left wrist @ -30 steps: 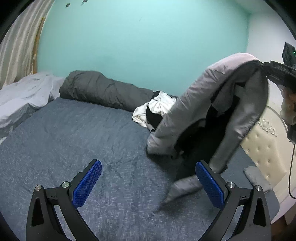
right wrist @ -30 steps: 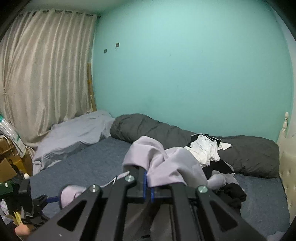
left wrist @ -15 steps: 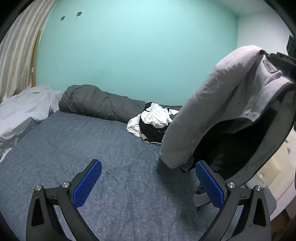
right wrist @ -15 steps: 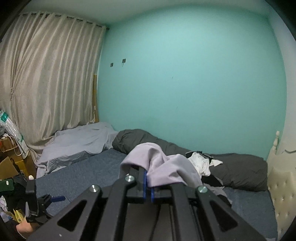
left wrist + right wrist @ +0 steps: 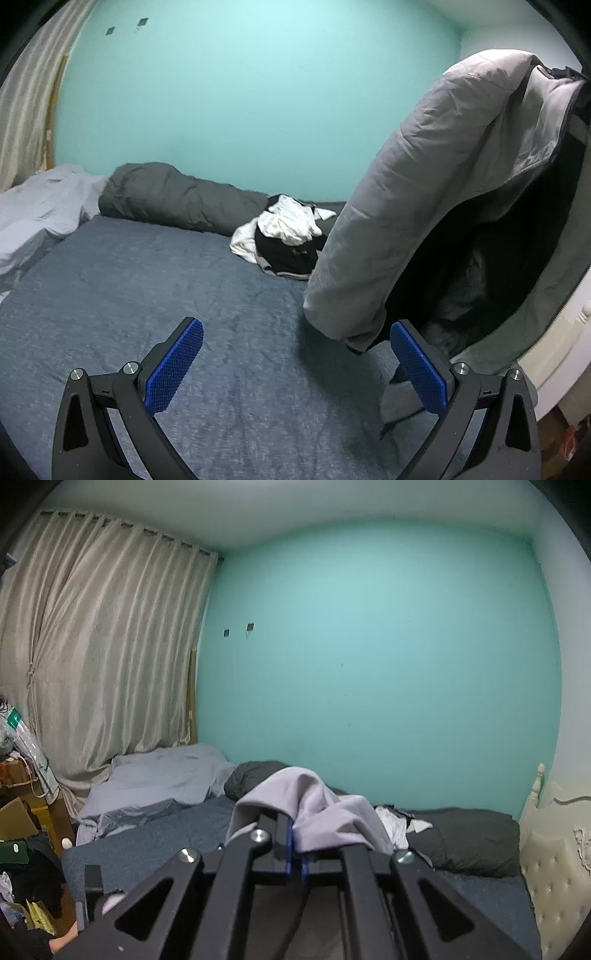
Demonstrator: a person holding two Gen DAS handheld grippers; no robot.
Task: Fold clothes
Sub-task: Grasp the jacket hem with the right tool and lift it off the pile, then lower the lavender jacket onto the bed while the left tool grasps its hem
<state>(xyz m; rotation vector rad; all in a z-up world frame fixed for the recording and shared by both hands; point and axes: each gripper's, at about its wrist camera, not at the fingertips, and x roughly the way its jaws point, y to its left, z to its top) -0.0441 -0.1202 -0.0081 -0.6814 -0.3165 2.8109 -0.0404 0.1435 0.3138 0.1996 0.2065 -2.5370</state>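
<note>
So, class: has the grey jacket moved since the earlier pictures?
Yes. The grey jacket has risen: its sleeve, earlier trailing on the blue bedcover, now hangs clear above it, pinched by the right gripper.

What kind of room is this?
Most likely a bedroom: a bed with a rolled grey duvet, a tufted headboard, and floor-length curtains against a turquoise wall.

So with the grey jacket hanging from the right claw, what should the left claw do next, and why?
Probably bring the open left claw to the dangling hem of the grey, dark-lined jacket and pinch it. The right claw grips only one bunched edge, so the jacket hangs crumpled above the blue bedspread.
</note>
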